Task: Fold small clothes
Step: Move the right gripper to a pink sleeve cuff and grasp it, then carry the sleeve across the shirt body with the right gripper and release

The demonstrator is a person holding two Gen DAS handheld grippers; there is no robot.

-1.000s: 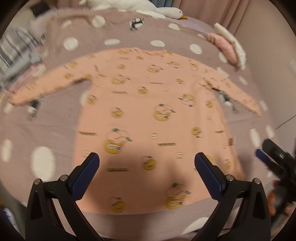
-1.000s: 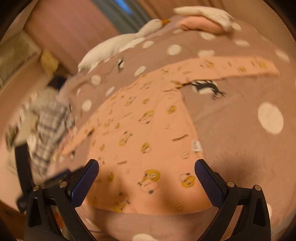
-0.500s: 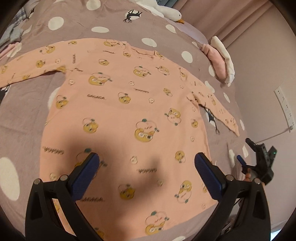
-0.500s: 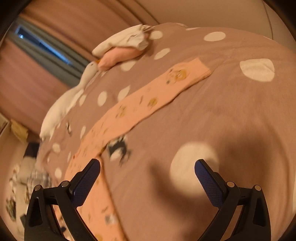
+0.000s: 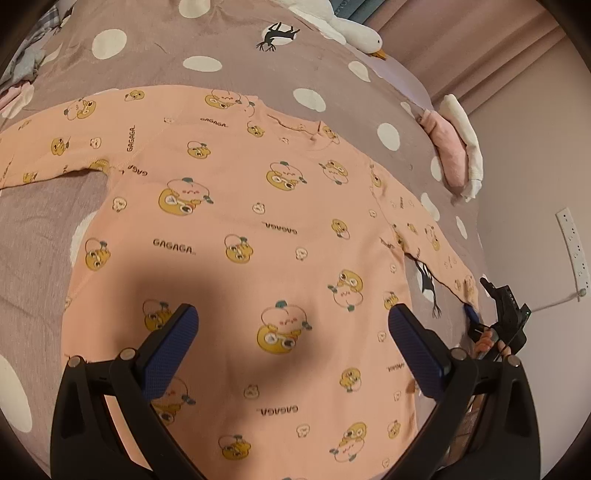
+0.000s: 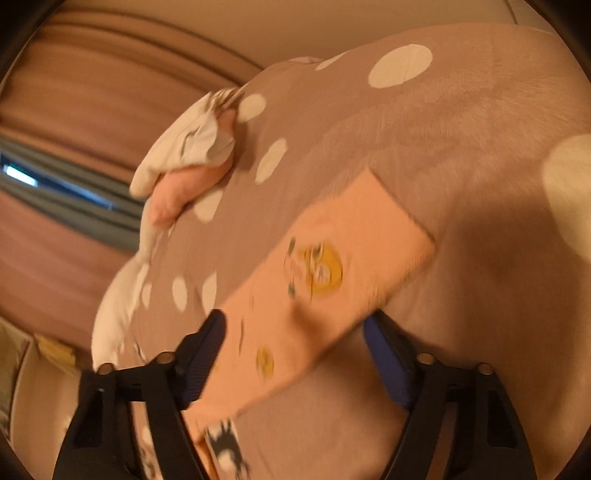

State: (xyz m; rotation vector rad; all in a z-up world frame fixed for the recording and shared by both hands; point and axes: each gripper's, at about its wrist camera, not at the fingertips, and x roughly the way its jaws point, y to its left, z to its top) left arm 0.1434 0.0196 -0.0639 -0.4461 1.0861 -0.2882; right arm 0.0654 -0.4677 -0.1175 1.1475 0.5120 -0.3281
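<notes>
A: Nearest to us, the left gripper (image 5: 293,325) hangs over the lower body of the peach long-sleeved top (image 5: 258,229), its jaws spread wide and nothing between them. Its shadow falls on the fabric.

B: On the right, we log the right gripper (image 6: 295,332) at the sleeve end (image 6: 325,266). Its jaws are closing with the cuff lying between them. We cannot see the pads pressing on the cloth yet; the picture is blurred.

A: From the left wrist view, that gripper (image 5: 476,317) shows at the tip of the sleeve, by the bed's edge.

B: We note the top lies flat, print side up, sleeves spread to either side, on the mauve polka-dot bedspread (image 5: 44,221).

A: Farther off, a folded pink and white pile (image 5: 458,151) sits near the bed's edge, well apart from the top. Beyond it, a white plush goose (image 5: 354,31) lies by the curtain (image 5: 476,48).
</notes>
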